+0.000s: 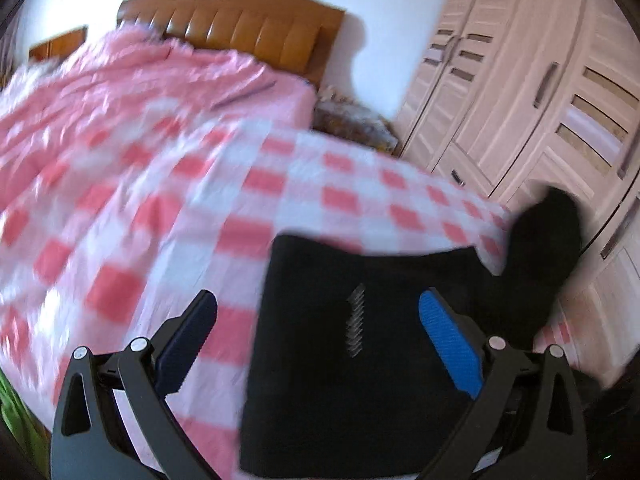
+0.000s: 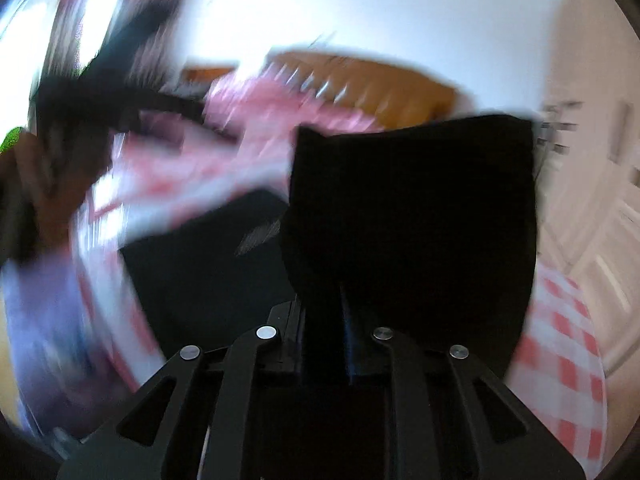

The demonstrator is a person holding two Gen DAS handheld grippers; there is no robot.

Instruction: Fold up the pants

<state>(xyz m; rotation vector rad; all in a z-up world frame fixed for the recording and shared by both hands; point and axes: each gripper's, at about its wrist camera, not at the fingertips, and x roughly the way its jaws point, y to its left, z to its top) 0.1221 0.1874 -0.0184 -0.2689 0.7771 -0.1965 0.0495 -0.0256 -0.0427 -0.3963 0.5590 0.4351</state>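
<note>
Black pants (image 1: 360,352) lie folded on the pink and white checked bed cover, with a small grey woven label on top. My left gripper (image 1: 318,306) hangs open above their left half, one blue pad (image 1: 450,344) over the fabric and the other over the cover. My right gripper (image 2: 340,304) is shut on a black flap of the pants (image 2: 412,220) and holds it up in front of the camera; the fingertips are buried in the cloth. The rest of the pants (image 2: 208,264) lies below. The right wrist view is heavily blurred.
The bed (image 1: 120,200) fills the left, with a pink quilt and brown headboard (image 1: 240,28) at the far end. A pale wardrobe (image 1: 540,92) stands close to the bed's right edge. A dark blurred shape (image 2: 100,92) shows at the left in the right wrist view.
</note>
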